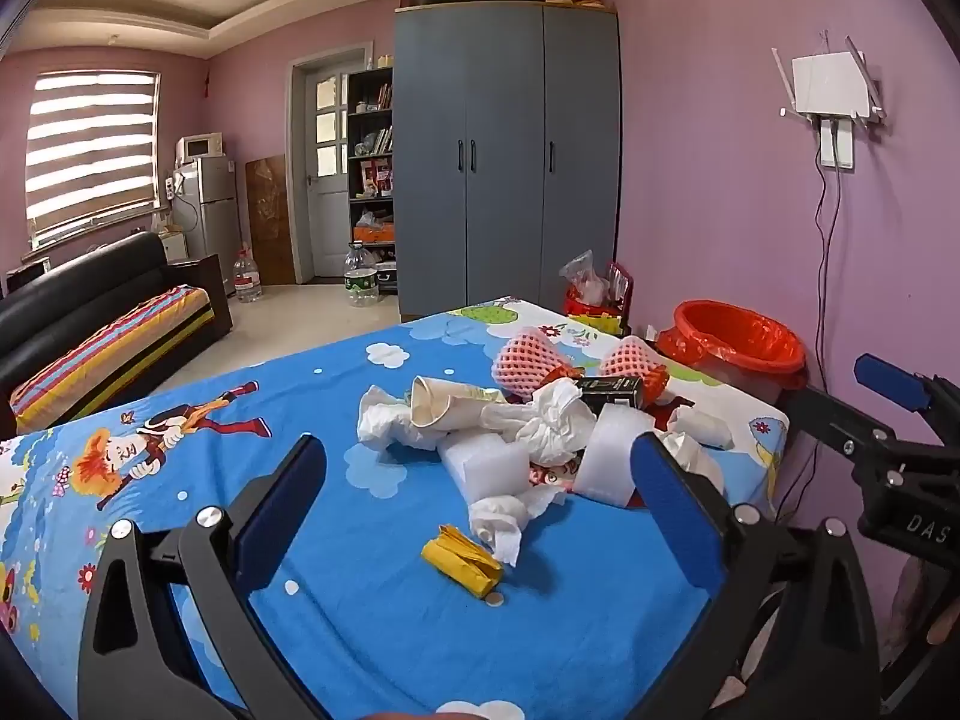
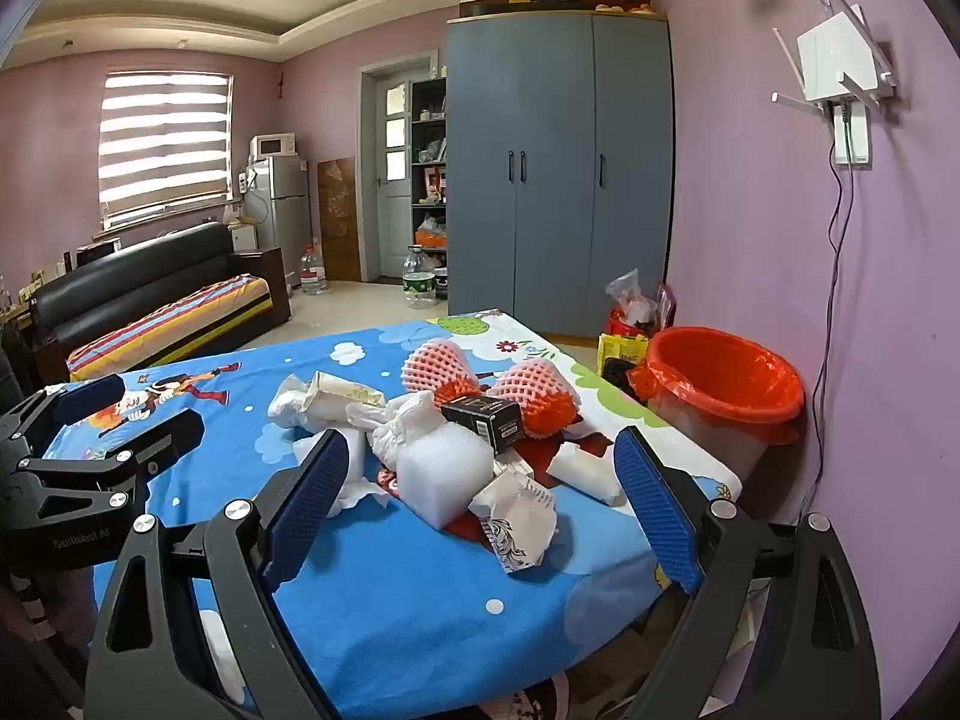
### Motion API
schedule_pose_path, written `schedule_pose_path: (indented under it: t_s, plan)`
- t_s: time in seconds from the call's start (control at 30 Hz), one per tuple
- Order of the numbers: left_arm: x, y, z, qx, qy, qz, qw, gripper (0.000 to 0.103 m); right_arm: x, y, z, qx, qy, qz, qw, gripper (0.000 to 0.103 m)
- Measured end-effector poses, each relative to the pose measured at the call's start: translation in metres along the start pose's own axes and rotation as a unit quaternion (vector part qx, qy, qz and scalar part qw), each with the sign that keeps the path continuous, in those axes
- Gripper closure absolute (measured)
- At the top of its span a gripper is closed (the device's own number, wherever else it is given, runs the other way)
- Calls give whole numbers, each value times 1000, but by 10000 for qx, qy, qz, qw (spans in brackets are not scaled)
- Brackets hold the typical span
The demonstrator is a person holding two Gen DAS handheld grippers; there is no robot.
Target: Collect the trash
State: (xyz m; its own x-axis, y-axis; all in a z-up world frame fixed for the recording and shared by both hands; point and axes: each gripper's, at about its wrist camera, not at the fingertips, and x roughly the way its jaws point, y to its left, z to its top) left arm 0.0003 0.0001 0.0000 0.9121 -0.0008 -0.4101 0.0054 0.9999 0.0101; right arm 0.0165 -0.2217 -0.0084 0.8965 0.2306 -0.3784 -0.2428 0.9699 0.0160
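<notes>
Left gripper [image 1: 474, 480]: spread wide, empty, above the bed [image 1: 372, 600]
Wrapper [image 1: 461, 561]: yellow, between its fingers, at 6 o'clock of the pile
Trash pile [image 2: 444, 444]: tissues, foam, cup, box, mid-bed
Right gripper [image 2: 480, 480]: spread wide, empty, framing the foam [image 2: 447, 480]
Bin [image 2: 723, 384]: red-lined, 2 o'clock of the pile, beside the bed

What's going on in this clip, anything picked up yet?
Nothing yet. A person holds the left gripper and right gripper open over a pile of trash on the blue cartoon bedsheet: tissues, foam blocks, a paper cup, a black box, a yellow wrapper. The red-lined bin stands beside the bed.
</notes>
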Motion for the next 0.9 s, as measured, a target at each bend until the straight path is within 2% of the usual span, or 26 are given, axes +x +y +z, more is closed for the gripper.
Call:
schedule_pose_path:
  t_s: [0.9]
  plan:
    - [-1,-2,-1,21,28,-1,10000,5,2,-1,-3,68,16,12,10000,19]
